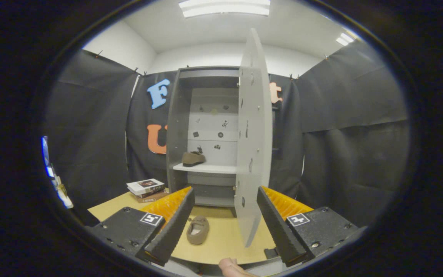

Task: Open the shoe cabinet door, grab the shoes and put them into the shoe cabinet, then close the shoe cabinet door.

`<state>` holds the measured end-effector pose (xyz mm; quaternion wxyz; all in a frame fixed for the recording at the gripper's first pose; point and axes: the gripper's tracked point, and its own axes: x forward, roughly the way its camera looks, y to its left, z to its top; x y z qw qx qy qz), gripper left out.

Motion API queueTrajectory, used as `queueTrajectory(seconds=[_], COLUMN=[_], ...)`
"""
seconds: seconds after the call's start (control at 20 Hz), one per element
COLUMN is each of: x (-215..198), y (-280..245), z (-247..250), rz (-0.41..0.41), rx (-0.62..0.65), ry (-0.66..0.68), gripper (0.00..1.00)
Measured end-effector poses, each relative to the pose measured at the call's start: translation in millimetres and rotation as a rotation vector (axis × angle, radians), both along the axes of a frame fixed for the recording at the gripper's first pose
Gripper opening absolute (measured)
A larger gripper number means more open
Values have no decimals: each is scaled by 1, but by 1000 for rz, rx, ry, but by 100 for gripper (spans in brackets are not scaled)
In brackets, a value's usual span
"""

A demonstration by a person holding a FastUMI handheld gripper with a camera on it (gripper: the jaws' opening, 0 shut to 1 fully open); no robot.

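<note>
A grey shoe cabinet stands beyond the fingers, its door swung wide open toward me, edge-on between the fingers. One brown shoe rests on the white shelf inside, at its left end. A second brown shoe lies on the wooden table just ahead of the left finger. My gripper is open, held back from the cabinet, with nothing pressed between its fingers; the door's lower edge hangs in the gap, near the right finger.
A small stack of books sits on the table left of the cabinet. Black cloth walls close in both sides. A fingertip shows below the gripper.
</note>
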<state>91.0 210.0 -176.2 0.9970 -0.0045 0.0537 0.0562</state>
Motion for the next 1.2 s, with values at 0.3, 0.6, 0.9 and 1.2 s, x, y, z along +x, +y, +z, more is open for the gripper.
queueTrajectory(seconds=[0.3,0.6,0.9,1.2], x=[31,88,147,188], y=[75,133,163,160], z=[-106,-200,-284,-337], rz=[49,95,88,-24], rx=[14,-10,-7,-8], ry=[48,142,280,387], gripper=[100,100,88,63])
